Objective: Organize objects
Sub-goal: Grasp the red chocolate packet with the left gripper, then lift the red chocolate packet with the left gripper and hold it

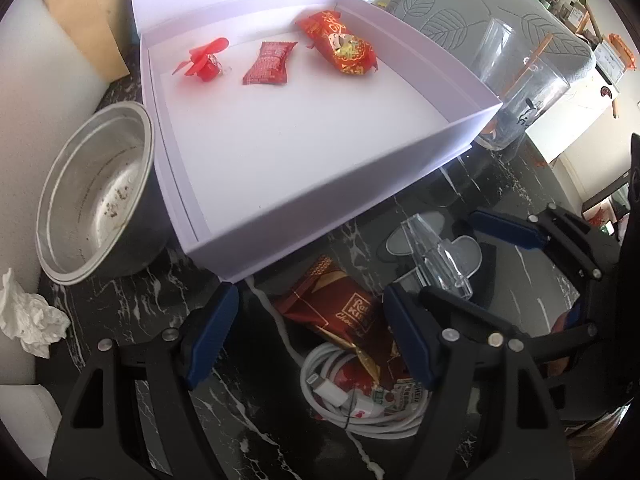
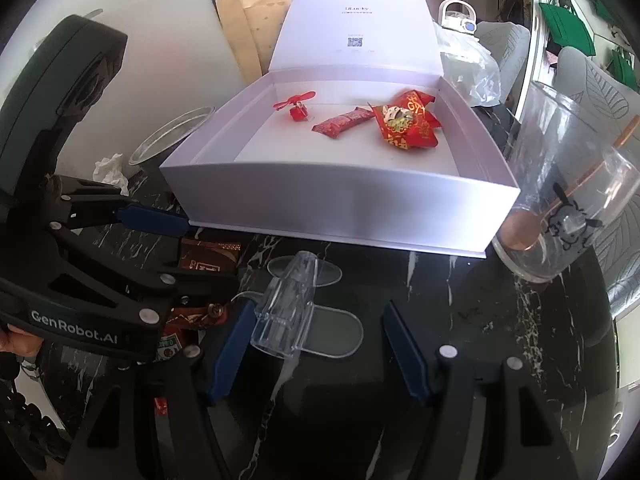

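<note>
Left wrist view: left gripper (image 1: 308, 332) is hovering w/ jaws apart, nothing clamped, over a brown chocolate packet (image 1: 340, 312) & a coiled white cable (image 1: 352, 400) on the black marble table (image 1: 120, 312). White box (image 1: 320, 184) is sitting just beyond, lid up, holding a red mini fan (image 1: 206, 62), a red sachet (image 1: 269, 63) & a red-gold packet (image 1: 340, 42).

Right wrist view: right gripper (image 2: 318, 352) is hanging w/ jaws apart around a clear plastic stand (image 2: 286, 310), not pressing it. Glass cup (image 2: 568, 200) is standing right of the box.
</note>
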Available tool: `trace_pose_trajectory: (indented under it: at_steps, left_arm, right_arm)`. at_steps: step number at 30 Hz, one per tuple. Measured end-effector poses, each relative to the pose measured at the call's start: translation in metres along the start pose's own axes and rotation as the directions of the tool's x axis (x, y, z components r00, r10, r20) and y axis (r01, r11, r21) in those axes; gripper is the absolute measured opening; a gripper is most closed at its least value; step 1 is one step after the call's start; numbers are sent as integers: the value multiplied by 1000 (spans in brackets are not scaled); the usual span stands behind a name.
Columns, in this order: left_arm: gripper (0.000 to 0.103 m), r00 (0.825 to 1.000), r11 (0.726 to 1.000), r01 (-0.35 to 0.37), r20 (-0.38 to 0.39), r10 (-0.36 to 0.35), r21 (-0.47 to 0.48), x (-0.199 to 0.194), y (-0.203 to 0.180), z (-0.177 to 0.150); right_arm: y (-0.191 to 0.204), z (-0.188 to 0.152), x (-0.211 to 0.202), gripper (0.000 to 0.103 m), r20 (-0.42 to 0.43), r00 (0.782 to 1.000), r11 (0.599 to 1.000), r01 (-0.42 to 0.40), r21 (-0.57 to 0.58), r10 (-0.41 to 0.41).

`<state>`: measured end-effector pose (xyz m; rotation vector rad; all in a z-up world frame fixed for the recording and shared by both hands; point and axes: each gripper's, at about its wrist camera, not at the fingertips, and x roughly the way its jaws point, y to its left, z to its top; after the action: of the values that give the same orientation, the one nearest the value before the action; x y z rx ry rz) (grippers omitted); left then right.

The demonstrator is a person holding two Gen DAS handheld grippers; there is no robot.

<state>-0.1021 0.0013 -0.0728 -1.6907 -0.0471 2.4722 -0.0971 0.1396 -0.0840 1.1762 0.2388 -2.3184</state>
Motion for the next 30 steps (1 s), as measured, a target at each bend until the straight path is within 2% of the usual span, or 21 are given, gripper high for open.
trace_pose_trajectory:
  at_steps: [1, 3, 9, 12, 16, 19, 23, 28, 30]
  left_arm:
    - [74, 1000, 1000, 2, -1, -2, 0, 0, 0, -1]
    - [74, 1000, 1000, 4, -3, -4, 9, -1, -2, -2]
    - [74, 1000, 1000, 8, 6, -8, 24, -2, -9, -4]
    - [52, 999, 999, 31, 26, -32, 37, -4, -13, -5]
    - [39, 999, 998, 44, 25, -46, 54, -5, -20, -4]
    - [35, 998, 996, 57, 29, -59, 67, -7, -26, -5]
    - [22, 996, 992, 60, 54, -66, 109, -15, -36, -7]
    - [20, 996, 986, 51, 60, -61, 158, -20, -49, -10]
    - [20, 997, 982, 58, 38, -65, 178, -24, -54, -18]
  right_arm:
    - [1, -1, 0, 66, 1, 1000, 1000, 7, -9, -7]
    - [0, -2, -2, 54, 7, 1000, 1000, -6, -4, 6]
    - [-5, -9, -8, 54, 9, 1000, 1000, 9, 15, -9]
    - [-8, -16, -15, 54, 7, 1000, 999, 23, 32, -24]
    - [-15, -24, -23, 54, 3, 999, 997, 48, 63, -48]
    - [-19, -31, -30, 54, 1, 997, 994, 73, 87, -73]
    - [-22, -39, -38, 54, 0, 995, 990, 95, 106, -96]
    - [-23, -48, -44, 54, -2, 994, 987, 106, 119, -107]
    - [-22, -51, -48, 54, -1, 994, 986, 113, 120, -113]
